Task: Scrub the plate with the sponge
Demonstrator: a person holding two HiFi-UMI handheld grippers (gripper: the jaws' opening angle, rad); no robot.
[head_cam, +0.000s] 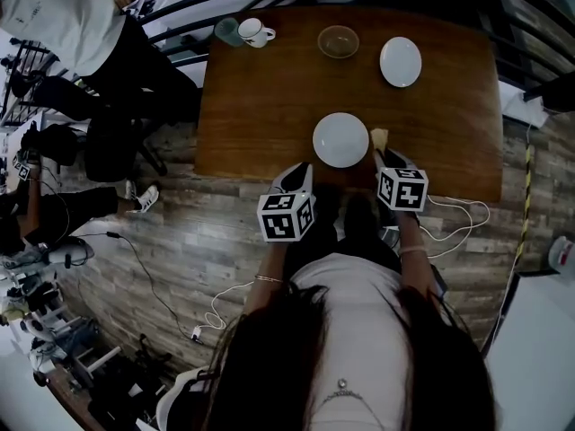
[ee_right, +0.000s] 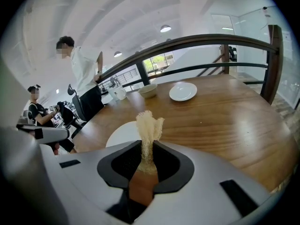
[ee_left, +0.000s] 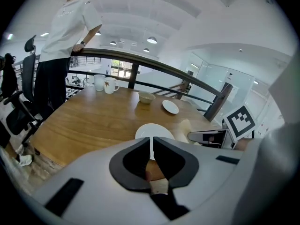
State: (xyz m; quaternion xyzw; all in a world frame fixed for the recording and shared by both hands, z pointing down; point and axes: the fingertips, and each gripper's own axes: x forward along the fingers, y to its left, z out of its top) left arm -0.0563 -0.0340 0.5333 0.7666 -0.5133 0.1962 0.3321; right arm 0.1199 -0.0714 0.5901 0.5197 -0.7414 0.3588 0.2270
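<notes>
Nearest the person, the left gripper (head_cam: 299,174) has its jaws pressed together with nothing between them, and it sits at about seven o'clock off the plate (head_cam: 340,139), just short of the table (head_cam: 260,106) edge. In its own view the plate (ee_left: 154,131) lies dead ahead at twelve o'clock. The right gripper (head_cam: 384,156) is clamped on the sponge (head_cam: 379,136), a pale, fibrous strip squeezed thin between the pads with its long axis running straight out along the jaws, toward twelve o'clock in the head view. The sponge tip is just beside the plate's three o'clock rim (whether it touches the rim cannot be told from here). In the right gripper view the plate (ee_right: 123,134) shows at ten o'clock from the sponge (ee_right: 149,125), so the scrubbing hand looks to need a short sweep leftward and down onto the white face. The right hand is the one placed for that. Farther up the table stand a second plate (head_cam: 400,61) at one o'clock, a bowl (head_cam: 338,40) at twelve and a mug (head_cam: 256,31) at eleven.
</notes>
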